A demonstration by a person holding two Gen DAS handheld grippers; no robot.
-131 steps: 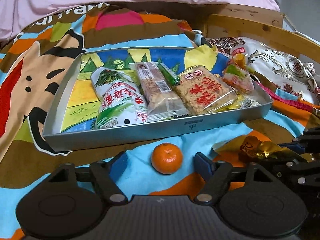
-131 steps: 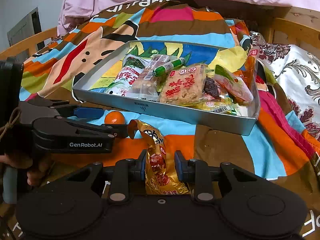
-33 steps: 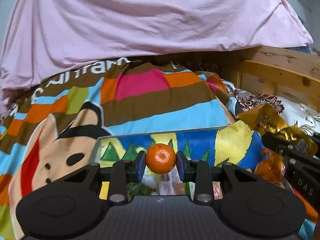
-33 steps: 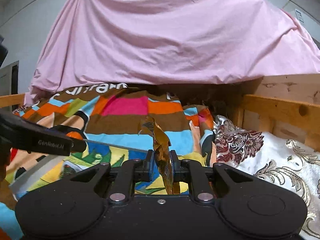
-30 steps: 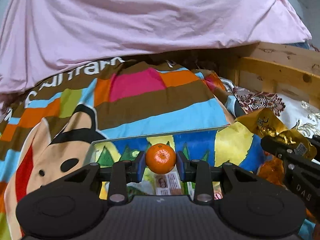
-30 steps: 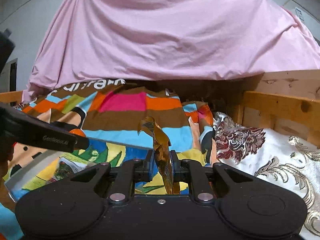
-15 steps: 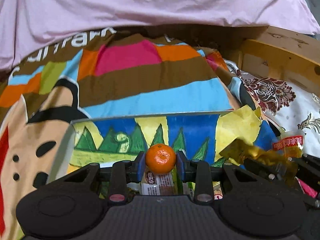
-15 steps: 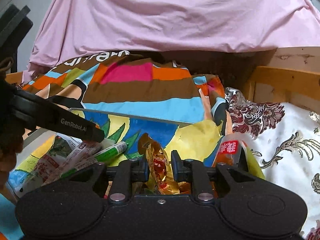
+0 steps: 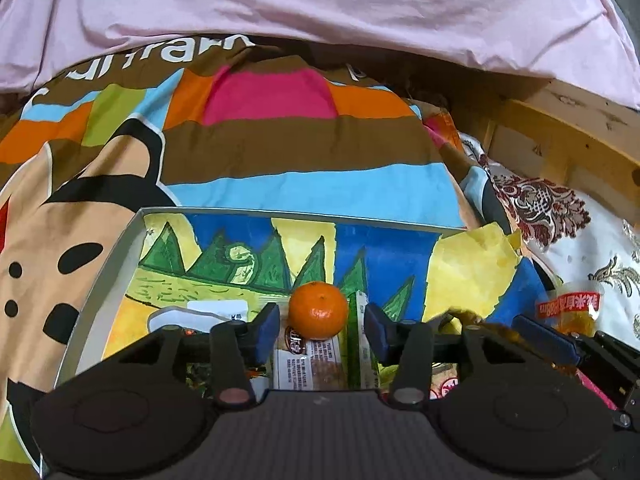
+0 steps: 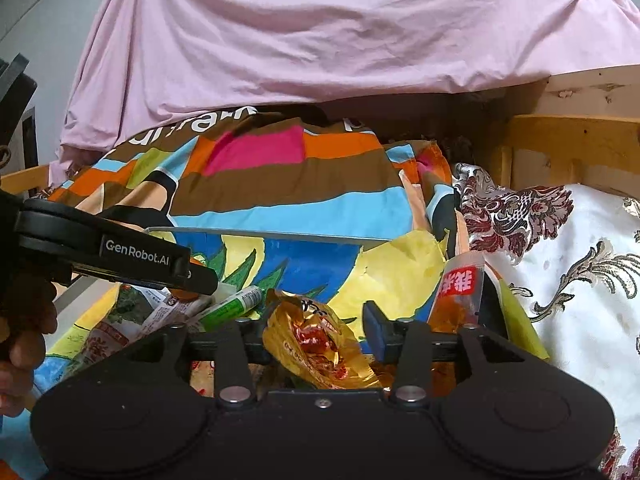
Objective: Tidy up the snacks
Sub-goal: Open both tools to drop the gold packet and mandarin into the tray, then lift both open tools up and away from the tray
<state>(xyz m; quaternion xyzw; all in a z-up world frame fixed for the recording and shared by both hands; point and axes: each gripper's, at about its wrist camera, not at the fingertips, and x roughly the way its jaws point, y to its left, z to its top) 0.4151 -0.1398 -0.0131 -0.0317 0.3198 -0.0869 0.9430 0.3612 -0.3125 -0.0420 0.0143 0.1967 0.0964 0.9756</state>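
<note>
Left wrist: left gripper [image 9: 318, 330] spread wide, orange [image 9: 318, 310] loose between fingers, above tray [image 9: 100, 276]; right gripper [image 10: 316, 334] wide, gold packet [image 10: 316, 340] released.

The tray's [image 9: 120, 248] far half looks bare; packets [image 9: 308, 364] crowd the near part under both grippers.

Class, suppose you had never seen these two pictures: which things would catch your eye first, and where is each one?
A bright mandarin sits between the fingers of the open left gripper, resting on wrapped snacks in the metal tray. A crinkled gold snack packet lies loose between the open right gripper fingers, over the tray's right part. Behind both lies the bold cartoon blanket under a pink sheet.
</note>
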